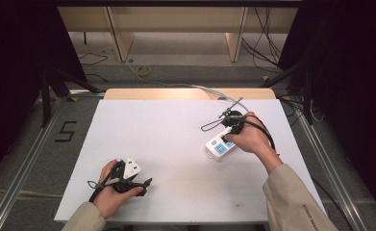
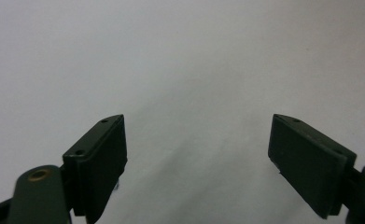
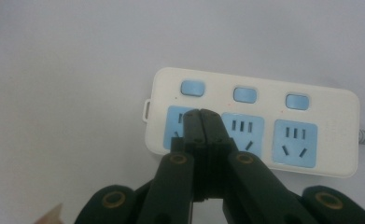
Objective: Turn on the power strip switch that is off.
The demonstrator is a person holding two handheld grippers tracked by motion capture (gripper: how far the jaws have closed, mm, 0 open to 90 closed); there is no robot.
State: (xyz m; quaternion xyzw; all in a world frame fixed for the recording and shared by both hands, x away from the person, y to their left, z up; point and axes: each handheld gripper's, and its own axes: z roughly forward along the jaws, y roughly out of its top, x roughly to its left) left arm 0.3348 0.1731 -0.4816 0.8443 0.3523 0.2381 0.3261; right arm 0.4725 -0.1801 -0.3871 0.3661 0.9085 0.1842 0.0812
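Observation:
A white power strip (image 1: 218,147) with three blue sockets and three blue switches lies flat on the right half of the white table (image 1: 166,139). In the right gripper view the power strip (image 3: 311,135) spans the middle, and my right gripper (image 3: 202,114) is shut and empty, its tips over the leftmost socket. From above, the right gripper (image 1: 227,138) hovers at the strip's far end, held by a hand. My left gripper (image 1: 145,185) rests near the table's front left. In its own view the left gripper (image 2: 199,135) stands open over bare table.
The strip's grey cable (image 1: 214,91) runs off the table's back edge. Beyond the table stand wooden furniture legs (image 1: 120,38) and loose cables (image 1: 267,38) on the floor. A "5" marking (image 1: 66,131) is on the floor at left. Metal rails (image 1: 320,154) flank the table.

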